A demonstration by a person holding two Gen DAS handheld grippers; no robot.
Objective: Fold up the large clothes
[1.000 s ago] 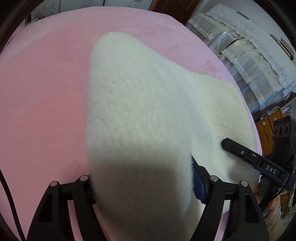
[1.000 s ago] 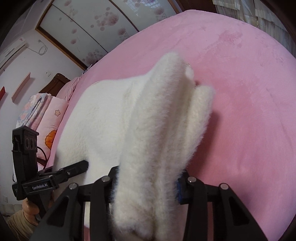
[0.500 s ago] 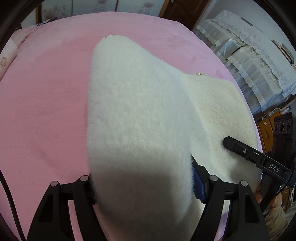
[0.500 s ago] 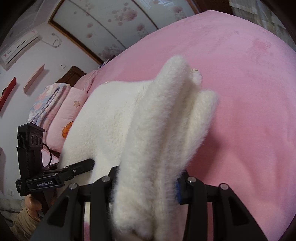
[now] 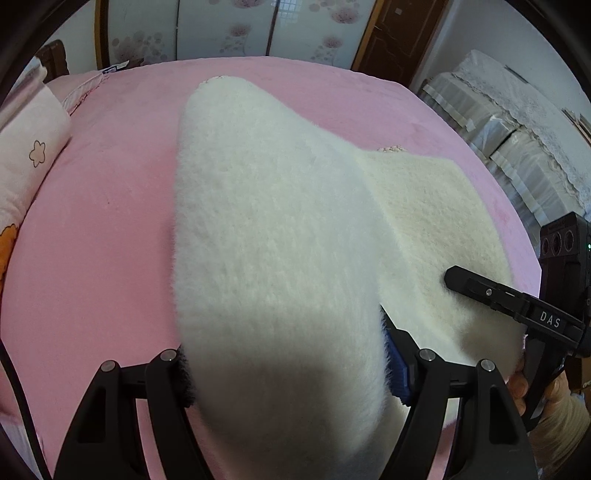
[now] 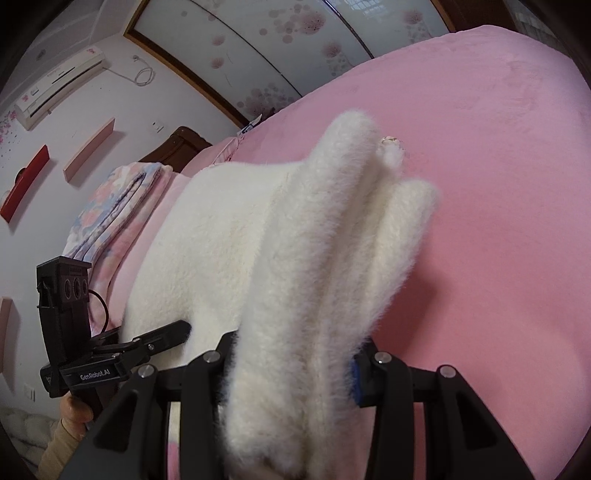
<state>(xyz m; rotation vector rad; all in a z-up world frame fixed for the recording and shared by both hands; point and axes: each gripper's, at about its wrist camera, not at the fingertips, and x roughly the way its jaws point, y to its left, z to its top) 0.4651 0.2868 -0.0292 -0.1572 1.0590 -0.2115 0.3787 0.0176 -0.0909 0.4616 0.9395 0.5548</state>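
Note:
A large fluffy white garment point(image 5: 280, 229) lies on the pink bed point(image 5: 92, 229) and rises toward both cameras. My left gripper point(image 5: 284, 373) is shut on the garment's near edge, which drapes over and hides its fingertips. My right gripper point(image 6: 291, 369) is shut on a bunched fold of the same garment point(image 6: 314, 258), several layers thick. The right gripper also shows at the right of the left wrist view point(image 5: 517, 299), beside the cloth. The left gripper shows at the lower left of the right wrist view point(image 6: 122, 350).
A pink pillow with a flower print point(image 5: 26, 158) lies at the bed's left. Folded floral bedding point(image 6: 107, 210) sits by the wooden headboard point(image 6: 181, 144). Covered furniture point(image 5: 517, 122) stands right of the bed. Sliding wardrobe doors point(image 5: 229, 29) are behind.
Both grippers have lifted and tilted upward with the garment held, bringing more of the room, wardrobe and pillows into view. Both grips are unchanged.

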